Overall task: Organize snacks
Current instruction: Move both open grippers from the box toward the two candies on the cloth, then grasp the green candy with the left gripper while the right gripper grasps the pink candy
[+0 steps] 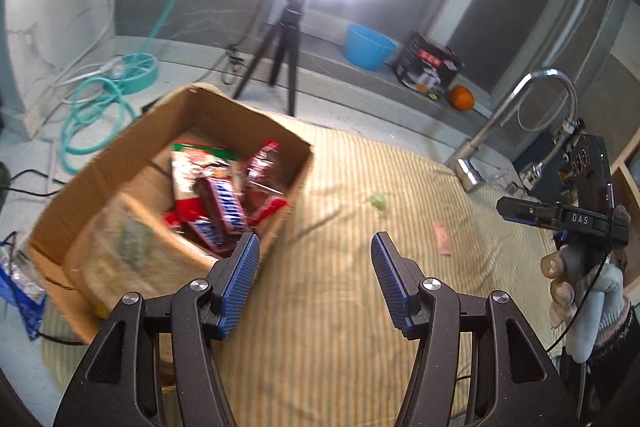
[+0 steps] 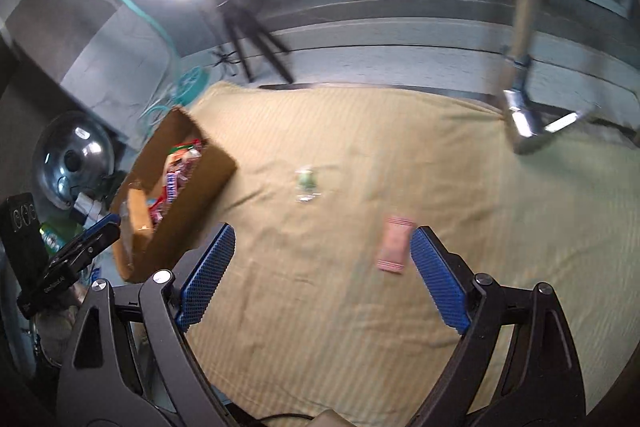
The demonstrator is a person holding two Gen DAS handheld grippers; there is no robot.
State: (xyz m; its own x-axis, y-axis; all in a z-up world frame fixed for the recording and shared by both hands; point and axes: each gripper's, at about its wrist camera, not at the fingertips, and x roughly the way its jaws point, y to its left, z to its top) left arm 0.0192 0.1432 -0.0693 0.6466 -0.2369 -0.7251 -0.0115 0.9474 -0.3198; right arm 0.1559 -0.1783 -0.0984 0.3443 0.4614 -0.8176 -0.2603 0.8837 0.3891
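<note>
A cardboard box [image 1: 292,155] on the left of a yellow striped cloth [image 1: 360,307] holds several snack packs, with Snickers bars [image 1: 224,207] on top. My left gripper [image 1: 315,241] is open and empty, just right of the box's near corner. A small green candy [image 1: 378,201] and a pink packet [image 1: 442,238] lie loose on the cloth. In the right wrist view my right gripper [image 2: 322,233] is open and empty above the cloth, with the pink packet [image 2: 394,245] touching the inside of its right finger and the green candy [image 2: 307,183] further ahead. The box [image 2: 192,195] is to its left.
A ring light on a tripod [image 1: 286,59] stands behind the cloth. A chrome faucet [image 1: 520,115] rises at the right. A blue bowl [image 1: 368,47], a black carton [image 1: 430,65] and an orange [image 1: 461,98] sit on the back ledge. A teal hose [image 1: 96,107] lies at left.
</note>
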